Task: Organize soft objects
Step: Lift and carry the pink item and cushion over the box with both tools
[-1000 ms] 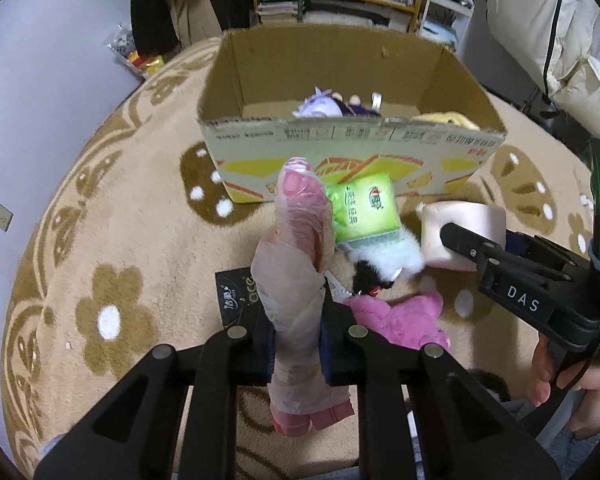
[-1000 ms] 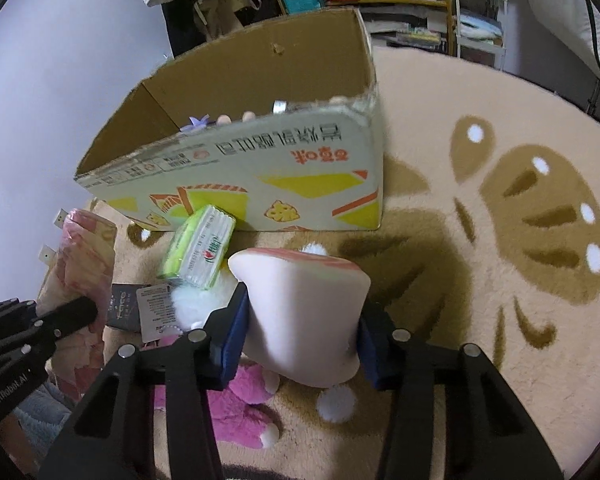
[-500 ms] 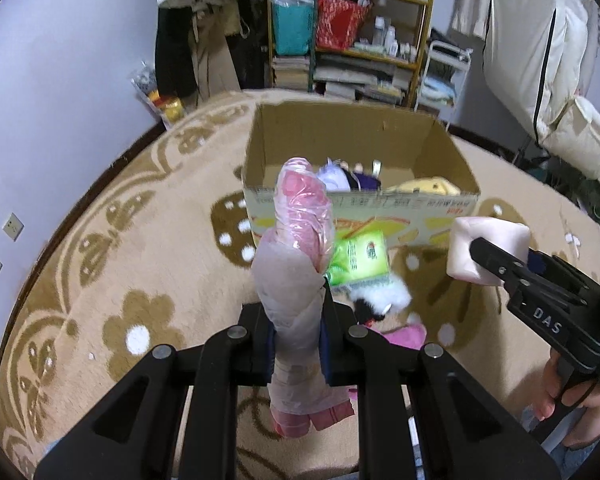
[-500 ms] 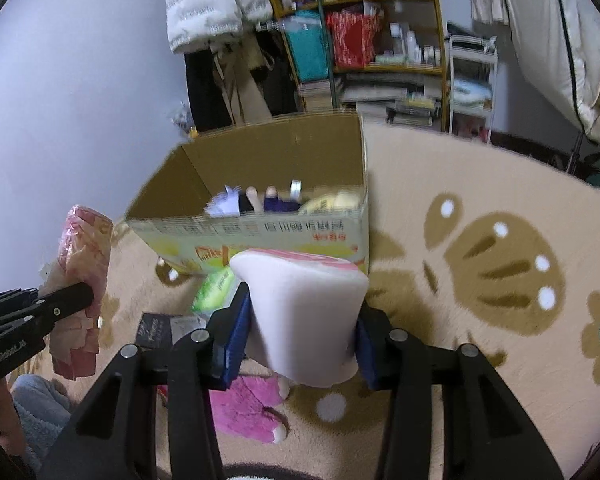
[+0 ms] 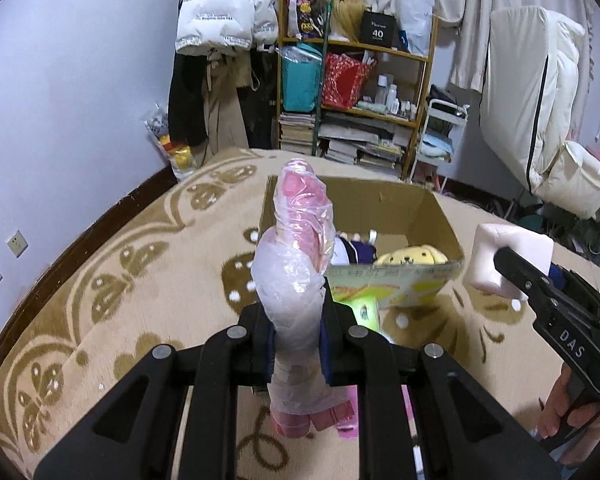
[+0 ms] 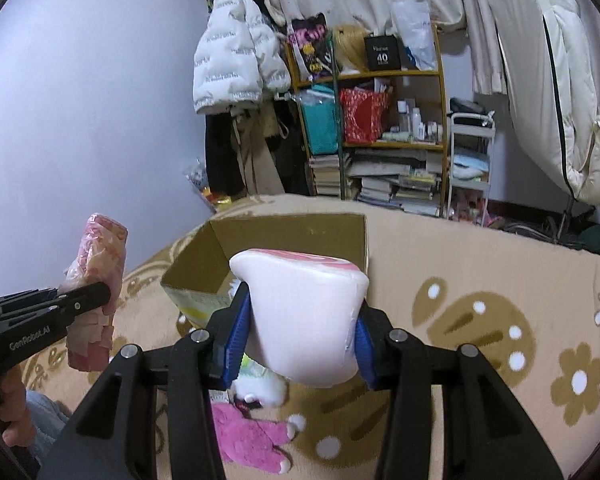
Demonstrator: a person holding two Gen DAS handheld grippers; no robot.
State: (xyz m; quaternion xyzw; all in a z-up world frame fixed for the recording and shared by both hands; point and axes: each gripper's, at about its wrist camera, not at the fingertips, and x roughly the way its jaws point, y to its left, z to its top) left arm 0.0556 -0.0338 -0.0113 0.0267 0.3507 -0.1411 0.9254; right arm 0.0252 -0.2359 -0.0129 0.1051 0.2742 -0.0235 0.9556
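Left gripper [image 5: 294, 346] pinching plastic-wrapped pink bundle [image 5: 298, 280], centre frame; right gripper [image 6: 300, 332] clamped on pale pink foam block [image 6: 304, 320]. Cardboard box [image 5: 380, 208] open beyond, mid-frame. Carry both over the rim, clear of near wall, release low inside.

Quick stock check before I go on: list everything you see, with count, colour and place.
plastic-wrapped bundle: 1, pink, in left gripper
foam block: 1, pale pink, in right gripper
cardboard box: 1, brown, open, on rug ahead
yellow plush: 1, inside box
green packet: 1, on rug before box
pink plush: 1, on rug, nearest
rug: 1, beige with brown flowers
shelf: 1, wooden, at far wall
left gripper: black, shut
right gripper: black, blue pads, shut
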